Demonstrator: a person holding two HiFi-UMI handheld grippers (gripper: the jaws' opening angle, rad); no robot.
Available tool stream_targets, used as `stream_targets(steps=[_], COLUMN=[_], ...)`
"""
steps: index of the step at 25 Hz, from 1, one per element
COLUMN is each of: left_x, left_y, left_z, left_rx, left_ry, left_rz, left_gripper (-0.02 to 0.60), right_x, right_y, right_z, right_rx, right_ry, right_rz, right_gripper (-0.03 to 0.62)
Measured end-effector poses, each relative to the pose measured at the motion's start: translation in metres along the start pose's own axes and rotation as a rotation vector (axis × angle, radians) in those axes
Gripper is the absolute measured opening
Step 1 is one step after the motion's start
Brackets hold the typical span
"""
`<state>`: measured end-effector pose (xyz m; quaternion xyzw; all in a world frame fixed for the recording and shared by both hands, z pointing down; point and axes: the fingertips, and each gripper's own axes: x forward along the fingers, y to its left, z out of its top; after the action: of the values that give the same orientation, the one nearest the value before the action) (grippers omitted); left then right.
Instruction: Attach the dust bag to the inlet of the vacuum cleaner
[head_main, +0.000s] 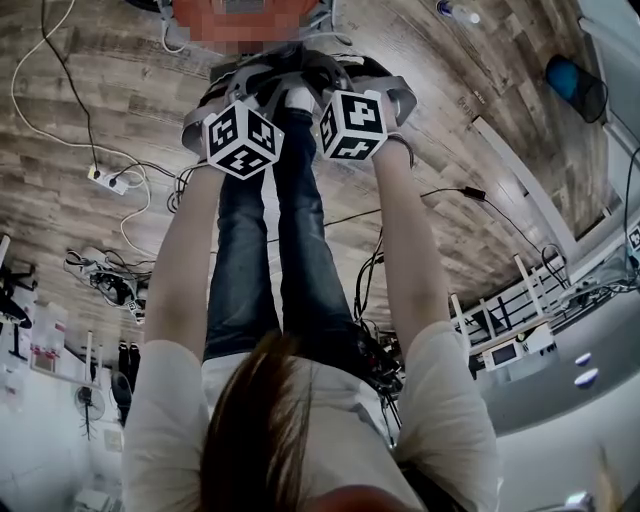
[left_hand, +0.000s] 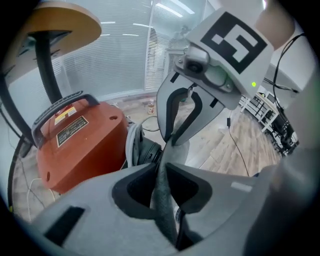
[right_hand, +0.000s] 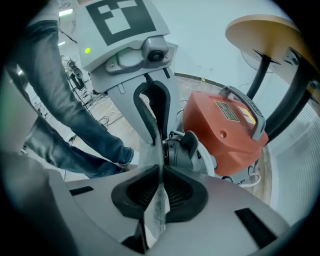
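Note:
An orange vacuum cleaner (left_hand: 75, 145) (right_hand: 225, 135) with a grey handle stands on the floor, its round black inlet (left_hand: 142, 150) (right_hand: 182, 150) turned towards me. My left gripper (left_hand: 161, 172) is shut on a fold of the grey dust bag (left_hand: 165, 210). Opposite it, my right gripper (right_hand: 160, 175) is shut on the same bag's edge (right_hand: 156, 215), which carries a printed tag. Both grippers (head_main: 262, 85) (head_main: 340, 75) face each other, fingertips nearly meeting just in front of the inlet. Most of the bag is hidden behind the jaws.
A round wooden table (left_hand: 60, 25) (right_hand: 265, 35) on a black stand rises behind the vacuum. The person's legs in jeans (right_hand: 65, 130) stand close by. Cables and a power strip (head_main: 110, 180) lie on the wooden floor, with white racks (head_main: 510, 300) to the right.

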<state>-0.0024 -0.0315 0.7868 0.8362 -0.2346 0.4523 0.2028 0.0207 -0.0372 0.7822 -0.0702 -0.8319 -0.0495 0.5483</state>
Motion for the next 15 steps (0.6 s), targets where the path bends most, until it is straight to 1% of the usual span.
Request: stream_targets(steps=[2, 4, 6, 9, 11, 15], left_x=[0.0, 0.0003, 0.0008, 0.0023, 0.0027, 0.0047], left_y=[0.0005, 0.0012, 0.0011, 0.002, 0.0015, 0.0018], left_z=[-0.0006, -0.0007, 0.0, 0.0045, 0.0064, 0.0058], left_rx=[-0.036, -0.046, -0.017, 0.073, 0.116, 0.119], left_ry=[-0.015, -0.018, -0.005, 0.019, 0.026, 0.032], left_rz=[0.02, 0.027, 0.01, -0.035, -0.052, -0.061], left_gripper=[0.072, 0.072, 0.074, 0.074, 0.075, 0.077], right_x=[0.0007, 0.0008, -0.0001, -0.0022, -0.0027, -0.0015], right_y=[-0.0016, -0.003, -0.003, -0.0046, -0.0042, -0.0048], right_z=[0.0005, 0.0009, 0.0004, -0.0026, -0.004, -0.0049], right_rx=[-0.054, -0.054, 0.017, 0.14, 0.171, 0.189], right_ry=[0.012, 0.011, -0.012, -0.052, -0.056, -0.056], right_rz=[0.014, 0.009, -0.018, -0.065, -0.079, -0.088], right_gripper=[0.035, 0.035, 0.037, 0.04, 0.04, 0.041])
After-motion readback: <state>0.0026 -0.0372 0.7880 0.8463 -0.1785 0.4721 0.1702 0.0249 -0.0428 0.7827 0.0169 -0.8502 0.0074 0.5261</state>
